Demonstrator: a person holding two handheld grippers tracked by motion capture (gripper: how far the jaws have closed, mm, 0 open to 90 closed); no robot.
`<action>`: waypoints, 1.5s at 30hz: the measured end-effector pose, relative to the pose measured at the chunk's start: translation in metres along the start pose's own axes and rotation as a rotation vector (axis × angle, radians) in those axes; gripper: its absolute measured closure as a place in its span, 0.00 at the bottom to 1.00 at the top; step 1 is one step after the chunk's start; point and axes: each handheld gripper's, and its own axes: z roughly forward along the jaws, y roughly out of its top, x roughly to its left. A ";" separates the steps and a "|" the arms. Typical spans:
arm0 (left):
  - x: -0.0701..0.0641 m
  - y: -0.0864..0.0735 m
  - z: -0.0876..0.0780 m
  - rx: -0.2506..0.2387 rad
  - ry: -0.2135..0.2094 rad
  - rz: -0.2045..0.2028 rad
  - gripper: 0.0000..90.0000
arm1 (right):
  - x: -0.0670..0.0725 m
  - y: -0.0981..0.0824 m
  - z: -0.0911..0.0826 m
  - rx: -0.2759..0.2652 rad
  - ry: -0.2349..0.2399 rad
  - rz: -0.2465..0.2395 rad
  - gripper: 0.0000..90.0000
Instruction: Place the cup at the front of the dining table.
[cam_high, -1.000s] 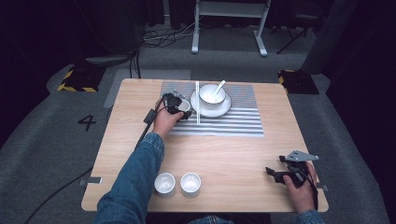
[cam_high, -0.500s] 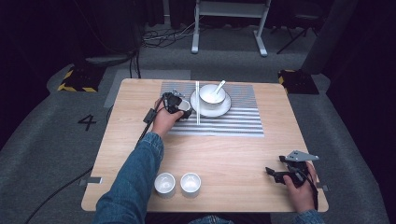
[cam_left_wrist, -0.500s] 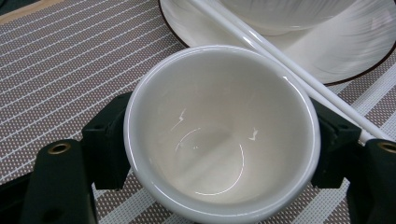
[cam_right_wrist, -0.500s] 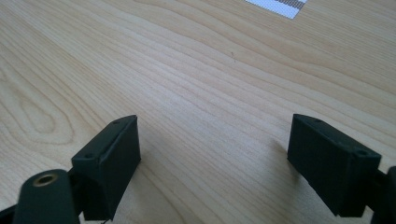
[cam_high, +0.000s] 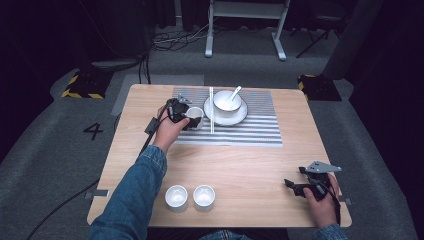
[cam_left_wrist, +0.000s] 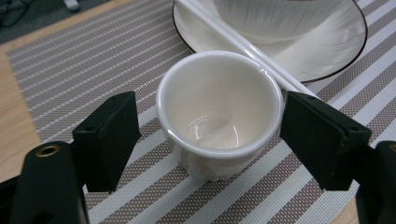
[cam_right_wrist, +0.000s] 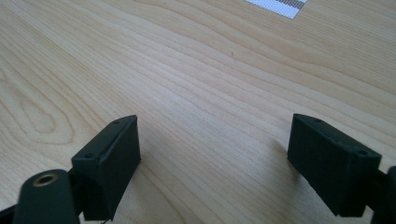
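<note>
A small white cup (cam_high: 196, 116) (cam_left_wrist: 219, 116) stands upright and empty on the striped placemat (cam_high: 250, 131) (cam_left_wrist: 84, 60), just left of the chopsticks (cam_high: 211, 112) (cam_left_wrist: 243, 44). My left gripper (cam_high: 190, 119) (cam_left_wrist: 215, 140) is open, with one jaw on each side of the cup. A narrow gap shows at the left jaw, and the right jaw is almost at the rim. My right gripper (cam_high: 292, 186) (cam_right_wrist: 215, 154) is open over bare wood near the table's front right corner, with nothing between its jaws.
A white plate (cam_high: 239, 119) (cam_left_wrist: 327, 51) holds a bowl (cam_high: 226, 101) with a spoon (cam_high: 235, 92), right of the chopsticks. Two more small white cups (cam_high: 176, 196) (cam_high: 204, 195) stand near the front edge of the wooden table (cam_high: 250, 165).
</note>
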 end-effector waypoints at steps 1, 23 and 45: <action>0.000 0.000 -0.004 -0.012 -0.002 -0.006 0.25 | 0.000 0.000 0.000 0.001 0.000 0.000 0.19; -0.020 -0.019 -0.086 -0.002 -0.022 0.107 0.23 | 0.000 0.000 0.000 0.001 0.000 0.001 0.19; -0.021 -0.072 -0.132 0.025 0.013 0.109 0.22 | 0.000 0.000 0.000 0.000 0.000 0.000 0.19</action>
